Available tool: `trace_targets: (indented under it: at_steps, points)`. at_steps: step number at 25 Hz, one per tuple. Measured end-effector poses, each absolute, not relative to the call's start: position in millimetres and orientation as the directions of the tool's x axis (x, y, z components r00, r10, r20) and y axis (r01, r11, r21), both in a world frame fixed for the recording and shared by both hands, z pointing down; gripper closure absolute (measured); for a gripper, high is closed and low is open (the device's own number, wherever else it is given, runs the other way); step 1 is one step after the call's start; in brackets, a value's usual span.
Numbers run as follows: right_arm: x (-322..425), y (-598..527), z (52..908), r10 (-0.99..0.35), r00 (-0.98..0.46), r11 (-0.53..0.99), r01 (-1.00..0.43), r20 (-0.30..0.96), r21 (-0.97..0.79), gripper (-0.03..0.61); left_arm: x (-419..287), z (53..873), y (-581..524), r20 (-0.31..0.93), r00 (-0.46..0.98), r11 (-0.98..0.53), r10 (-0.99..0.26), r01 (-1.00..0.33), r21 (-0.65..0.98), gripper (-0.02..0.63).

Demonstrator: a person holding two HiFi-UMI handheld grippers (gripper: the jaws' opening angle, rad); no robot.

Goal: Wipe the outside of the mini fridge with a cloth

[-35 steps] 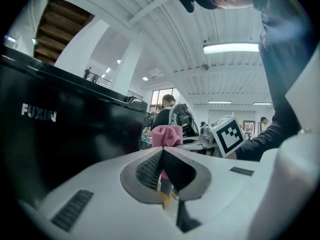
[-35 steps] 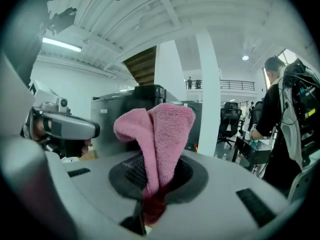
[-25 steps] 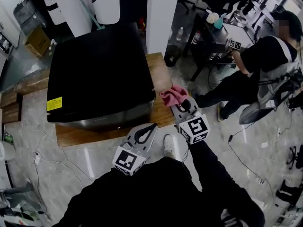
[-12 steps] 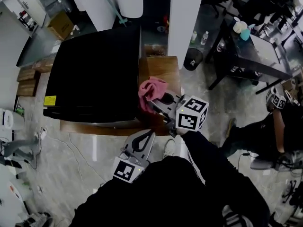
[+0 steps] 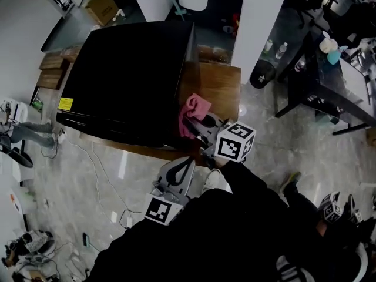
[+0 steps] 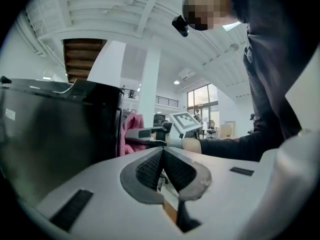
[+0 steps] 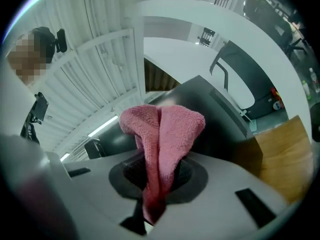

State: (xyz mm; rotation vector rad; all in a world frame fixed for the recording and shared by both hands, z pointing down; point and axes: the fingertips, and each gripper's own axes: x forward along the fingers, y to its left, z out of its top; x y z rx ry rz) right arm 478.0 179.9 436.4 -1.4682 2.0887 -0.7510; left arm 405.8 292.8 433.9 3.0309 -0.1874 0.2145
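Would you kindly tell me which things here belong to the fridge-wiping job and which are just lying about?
For the job:
- mini fridge
- pink cloth
- right hand-held gripper, shut on the pink cloth beside the fridge

Just lying about:
- cardboard box
- water bottles
- black bin
- floor cables
- left hand-held gripper, shut and empty

Glossy marble floor [image 5: 88, 181], white pillar [image 5: 258, 16]

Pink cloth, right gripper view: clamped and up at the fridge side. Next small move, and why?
Probably slide the right gripper along the mini fridge's right side wall, pressing the pink cloth flat. Its jaws are shut on the cloth, which looks bunched at that wall near the front corner. The left gripper is shut, empty, off the fridge.
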Motion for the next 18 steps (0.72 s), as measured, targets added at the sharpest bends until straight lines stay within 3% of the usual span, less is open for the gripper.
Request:
trace_targets:
  at_steps: [18]
  points:
    - [487, 176, 667, -0.942, -0.256, -0.002, -0.642, 0.217, -0.767, 0.523, 430, 585, 278, 0.289, 0.937, -0.956, -0.199, -0.251, 0.155, 0.607]
